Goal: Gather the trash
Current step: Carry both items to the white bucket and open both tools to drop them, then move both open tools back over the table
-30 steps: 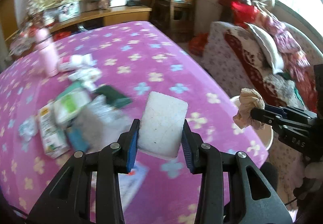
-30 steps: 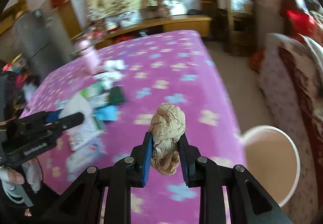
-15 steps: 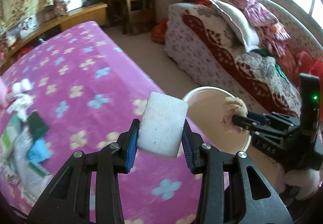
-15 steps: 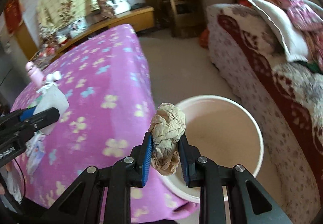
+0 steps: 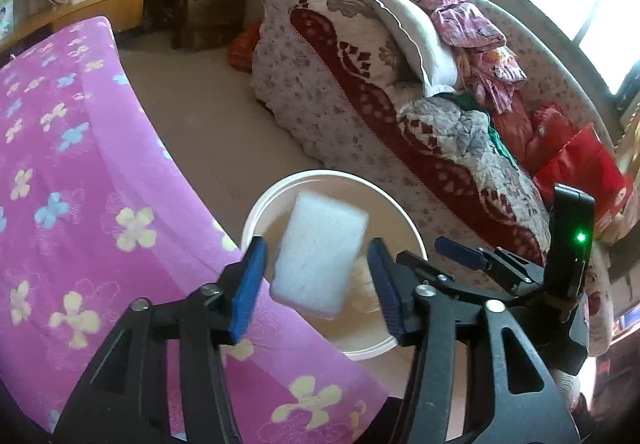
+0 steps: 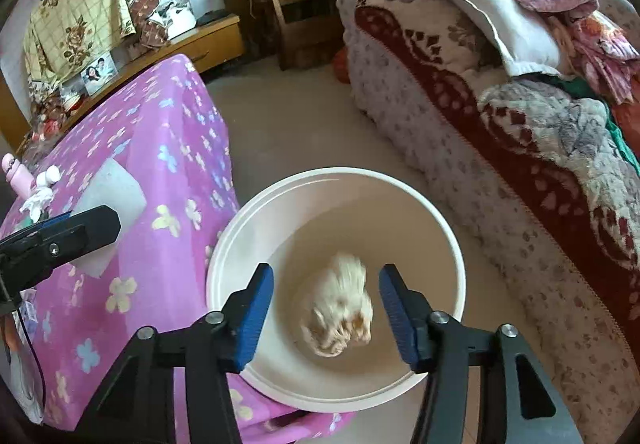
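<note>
Over the white bucket (image 5: pixel 256 211) that stands on the floor against the purple-clothed bench (image 5: pixel 80 203), the left wrist view shows the left tongs (image 5: pixel 316 280) with their jaws having just been opening: the white foam block (image 5: pixel 320 256) hangs between the blue pads with a gap on each side, touched by neither, blurred, so it looks let go to drop into the bucket below. The right tongs (image 5: pixel 460 256) show just beside it, aimed at the same bucket. From the right wrist view, the right tongs (image 6: pixel 326 308) are likewise spread, jaws just opened, and the crumpled tan paper wad (image 6: pixel 340 308) sits smeared between them, clear of both pads and well inside the bucket's rim (image 6: pixel 452 236). Both hands seem brought over the opening so that each piece falls in rather than onto the floor. Further litter lies far back on the bench (image 6: pixel 120 147).
</note>
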Tool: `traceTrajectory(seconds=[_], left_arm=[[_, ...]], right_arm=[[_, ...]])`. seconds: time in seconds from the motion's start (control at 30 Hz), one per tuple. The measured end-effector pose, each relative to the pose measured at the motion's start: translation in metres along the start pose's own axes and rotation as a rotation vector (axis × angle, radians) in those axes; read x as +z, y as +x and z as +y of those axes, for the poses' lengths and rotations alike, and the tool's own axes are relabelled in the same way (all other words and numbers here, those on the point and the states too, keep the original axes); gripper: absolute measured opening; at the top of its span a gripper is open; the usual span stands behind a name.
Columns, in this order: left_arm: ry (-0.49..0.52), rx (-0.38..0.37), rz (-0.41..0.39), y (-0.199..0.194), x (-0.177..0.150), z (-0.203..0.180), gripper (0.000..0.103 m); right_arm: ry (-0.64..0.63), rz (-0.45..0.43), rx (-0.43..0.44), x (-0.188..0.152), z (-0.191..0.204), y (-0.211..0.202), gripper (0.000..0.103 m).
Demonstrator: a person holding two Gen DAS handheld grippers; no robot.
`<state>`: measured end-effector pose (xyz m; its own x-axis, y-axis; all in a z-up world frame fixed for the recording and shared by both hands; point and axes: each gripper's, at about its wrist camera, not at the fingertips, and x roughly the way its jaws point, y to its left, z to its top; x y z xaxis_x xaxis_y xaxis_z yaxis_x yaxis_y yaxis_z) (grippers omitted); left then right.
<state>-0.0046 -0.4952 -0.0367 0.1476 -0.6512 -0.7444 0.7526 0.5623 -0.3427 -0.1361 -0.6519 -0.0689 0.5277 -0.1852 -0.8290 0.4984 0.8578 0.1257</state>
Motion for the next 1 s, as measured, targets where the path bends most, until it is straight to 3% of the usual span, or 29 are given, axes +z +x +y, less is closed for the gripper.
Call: traceTrajectory(seconds=[0.07, 0.17, 0.43, 0.77, 1.0], left_arm=[[0.003, -0.015, 0.002, 0.000, -0.001, -0.001, 0.062], [0.012, -0.003, 0.013, -0.001, -0.003, -0.001, 0.062], [0.017, 0.144, -0.035, -0.024, -0.016, 0.016, 0.062], [-0.030, 0.311, -0.124, -0.079, -0.041, 0.056, 0.062], [-0.081, 0.379, -0.162, -0.122, -0.063, 0.086, 0.062]], right_arm=[[0.011, 0.006, 0.014, -0.001, -0.003, 0.002, 0.063], [0.012, 0.015, 0.024, -0.003, -0.002, 0.005, 0.063], [-0.038, 0.021, 0.045, -0.007, 0.024, 0.004, 0.064], [-0.100, -0.007, 0.099, -0.004, 0.079, -0.016, 0.064], [-0.160, -0.026, 0.162, -0.005, 0.132, -0.030, 0.068]])
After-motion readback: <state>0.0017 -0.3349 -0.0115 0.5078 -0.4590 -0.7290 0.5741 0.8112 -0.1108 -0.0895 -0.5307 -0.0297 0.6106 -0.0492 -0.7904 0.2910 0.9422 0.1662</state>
